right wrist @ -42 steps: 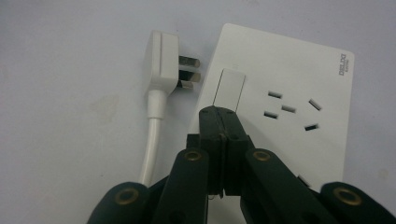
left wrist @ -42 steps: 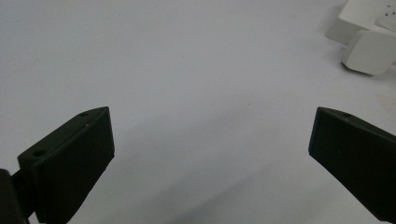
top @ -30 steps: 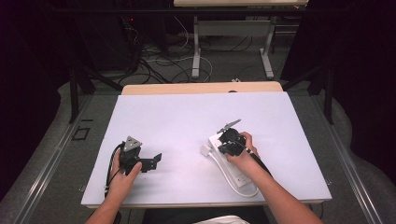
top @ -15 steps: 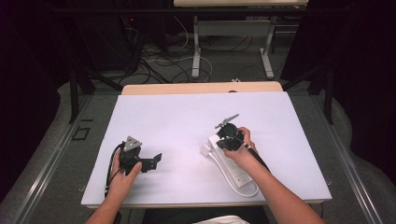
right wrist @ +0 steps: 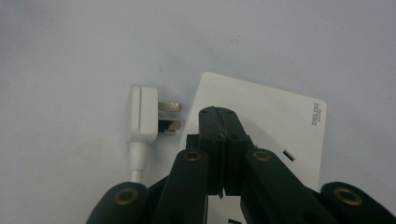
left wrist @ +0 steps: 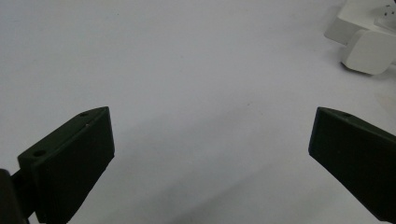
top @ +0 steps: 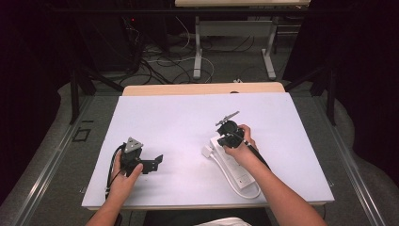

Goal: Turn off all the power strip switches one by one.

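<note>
Over the white power strip point(right wrist: 261, 135) the right gripper point(right wrist: 219, 122) is positioned with jaws pressed together, empty. Beside the strip's edge lies its white plug point(right wrist: 144, 116). Left of the strip, the left gripper point(left wrist: 210, 154) rests on the table point(top: 179, 117), jaws spread wide.

A fixed high camera looks forward and down over the whole white table point(top: 188, 122), while two close cameras ride low on the grippers, looking along their black jaws at the tabletop, and all three share the white power strip point(right wrist: 280, 121) and plug point(right wrist: 142, 116).
</note>
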Tool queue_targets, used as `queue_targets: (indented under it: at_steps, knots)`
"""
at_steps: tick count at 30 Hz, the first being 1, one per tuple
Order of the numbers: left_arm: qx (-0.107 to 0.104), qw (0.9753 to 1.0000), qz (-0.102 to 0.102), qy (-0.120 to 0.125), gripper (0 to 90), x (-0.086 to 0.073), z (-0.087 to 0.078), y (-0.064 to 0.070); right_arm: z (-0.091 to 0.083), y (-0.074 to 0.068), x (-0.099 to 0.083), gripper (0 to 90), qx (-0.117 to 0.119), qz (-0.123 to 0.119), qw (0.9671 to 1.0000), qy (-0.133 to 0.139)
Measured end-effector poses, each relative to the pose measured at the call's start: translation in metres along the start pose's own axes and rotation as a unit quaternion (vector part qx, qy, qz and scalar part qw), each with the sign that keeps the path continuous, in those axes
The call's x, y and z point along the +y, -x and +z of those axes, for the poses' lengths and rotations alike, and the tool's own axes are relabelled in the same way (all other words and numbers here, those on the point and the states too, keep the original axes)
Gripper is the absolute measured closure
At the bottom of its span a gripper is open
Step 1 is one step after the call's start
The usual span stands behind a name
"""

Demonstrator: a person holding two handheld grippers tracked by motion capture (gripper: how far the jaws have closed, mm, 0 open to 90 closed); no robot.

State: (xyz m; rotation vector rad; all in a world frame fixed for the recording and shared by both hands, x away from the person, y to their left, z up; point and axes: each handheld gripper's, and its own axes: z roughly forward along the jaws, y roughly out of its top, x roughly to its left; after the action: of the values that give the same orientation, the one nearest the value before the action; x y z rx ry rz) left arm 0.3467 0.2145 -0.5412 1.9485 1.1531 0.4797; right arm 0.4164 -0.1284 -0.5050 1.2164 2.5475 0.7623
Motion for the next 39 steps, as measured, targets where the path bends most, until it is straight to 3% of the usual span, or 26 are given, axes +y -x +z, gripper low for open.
queue_targets:
  at_steps: [2,5,6,7,12,15,17,19,21,22,23,24,26,28,30,34,39]
  knots:
    - [0.000,1.0000,0.000,0.000,0.0,0.000,0.000,0.000,0.005,0.000,-0.001,90.0,0.000,0.006,0.9996,0.027]
    - [0.000,1.0000,0.001,-0.001,0.0,0.000,0.000,0.000,0.007,0.000,0.000,90.0,-0.004,0.006,0.9998,0.020]
    - [0.000,1.0000,0.001,-0.001,0.0,0.000,0.000,0.000,0.010,0.000,-0.001,90.0,0.000,0.003,0.9994,0.035]
    - [0.000,1.0000,0.000,0.000,0.0,0.000,0.000,0.000,0.008,0.000,0.001,90.0,-0.004,0.001,0.9999,0.012]
    - [0.001,1.0000,0.000,0.005,0.0,0.000,0.001,0.000,0.012,0.001,0.003,90.0,-0.004,-0.006,0.9999,0.010]
    - [0.001,1.0000,0.000,0.004,0.0,0.000,0.000,0.000,0.012,-0.001,0.005,90.0,-0.007,0.008,0.9999,-0.003]
    - [0.002,1.0000,0.000,0.004,0.0,0.000,0.000,0.000,0.016,-0.001,0.004,90.0,-0.004,0.004,0.9997,0.023]
    - [0.001,1.0000,-0.001,0.005,0.0,0.000,0.000,0.000,0.015,-0.001,0.005,90.0,-0.005,-0.003,1.0000,0.005]
    - [0.002,1.0000,0.000,0.005,0.0,0.000,0.000,0.000,0.016,-0.002,0.006,90.0,-0.002,0.006,0.9999,0.009]
    - [0.001,1.0000,0.000,0.005,0.0,0.000,0.000,0.000,0.019,-0.002,0.005,90.0,0.000,0.004,0.9996,0.026]
    - [0.001,1.0000,-0.001,0.005,0.0,0.000,0.000,0.000,0.017,-0.002,0.006,90.0,-0.005,0.001,0.9999,0.009]
    - [0.001,1.0000,0.000,0.005,0.0,0.000,0.000,0.000,0.012,-0.003,0.009,90.0,-0.010,0.001,0.9995,-0.031]
    - [0.001,1.0000,0.000,0.005,0.0,0.000,0.000,0.000,0.017,-0.003,0.006,90.0,-0.009,0.003,0.9999,0.008]
    - [0.001,1.0000,0.000,0.005,0.0,0.000,0.000,0.000,0.015,-0.003,0.007,90.0,-0.007,0.003,1.0000,-0.005]
    - [0.001,1.0000,0.000,0.005,0.0,0.000,0.000,0.000,0.017,-0.003,0.006,90.0,-0.005,0.004,0.9999,0.008]
    - [0.001,1.0000,0.001,0.006,0.0,0.000,0.000,0.000,0.015,-0.003,0.007,90.0,-0.007,0.003,1.0000,-0.005]
    - [0.001,1.0000,0.000,0.005,0.0,0.000,0.000,0.000,0.018,-0.003,0.006,90.0,-0.005,0.002,0.9999,0.013]
